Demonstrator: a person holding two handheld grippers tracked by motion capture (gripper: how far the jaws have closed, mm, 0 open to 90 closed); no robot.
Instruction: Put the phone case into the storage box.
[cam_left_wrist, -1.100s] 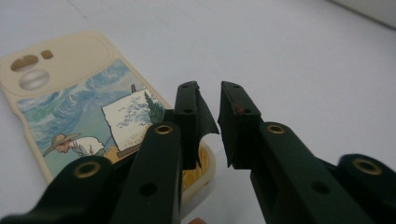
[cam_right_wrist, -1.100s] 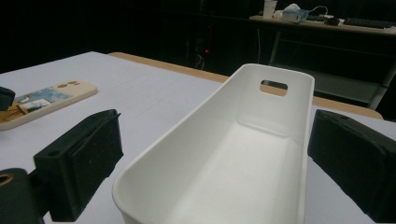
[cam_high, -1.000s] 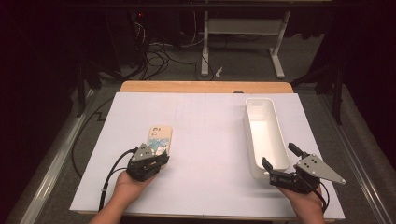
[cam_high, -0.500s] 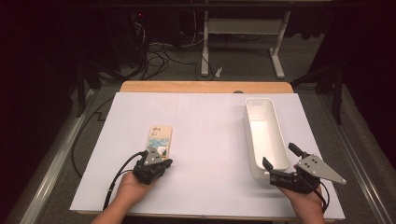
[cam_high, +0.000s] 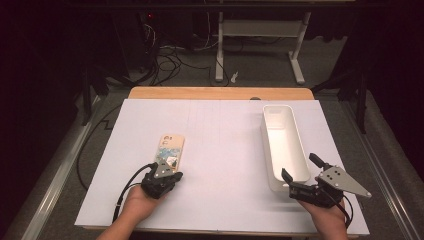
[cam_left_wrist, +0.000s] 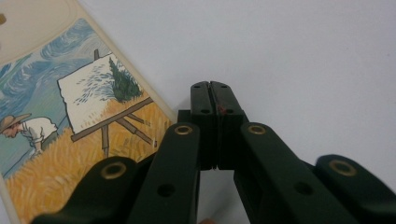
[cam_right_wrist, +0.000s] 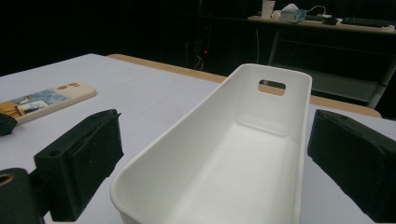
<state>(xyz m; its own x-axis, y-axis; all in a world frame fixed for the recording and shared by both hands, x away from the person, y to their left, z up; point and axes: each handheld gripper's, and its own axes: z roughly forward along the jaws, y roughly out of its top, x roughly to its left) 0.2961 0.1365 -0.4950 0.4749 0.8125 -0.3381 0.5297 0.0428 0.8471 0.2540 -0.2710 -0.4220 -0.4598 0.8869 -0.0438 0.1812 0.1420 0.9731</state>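
The left gripper (cam_high: 167, 176) sits closer to the near edge of the table (cam_high: 220, 130) than it did a second ago, off the case (cam_high: 169, 150) it then overlapped, and its jaws have just been closing. The case is in the same spot on the left half of the table, its long axis running from the near edge toward the far edge.

Bin (cam_high: 283, 145): a long white trough on the right half of the table, parallel to the right edge, empty. Its near end lies between the jaws of the right gripper (cam_high: 299, 175).

Case: flat, painted face up. In the left gripper view its printed corner (cam_left_wrist: 70, 121) lies just beside the jaws, to their left.

Left gripper: clenched, pad against pad, with nothing between. The tips rest at the near end of the case, beside it rather than around it.

Right gripper: released. In the right gripper view the pads (cam_right_wrist: 95, 154) stand wide on either side of the bin's near wall (cam_right_wrist: 201, 154), apart from it.

Judgement: the left jaws have closed on nothing, so the case is not gripped. The closed tips may serve to push or lever the case's edge; otherwise the jaws must reopen and straddle the case. The right gripper appears set to steady the bin but does not hold it yet.
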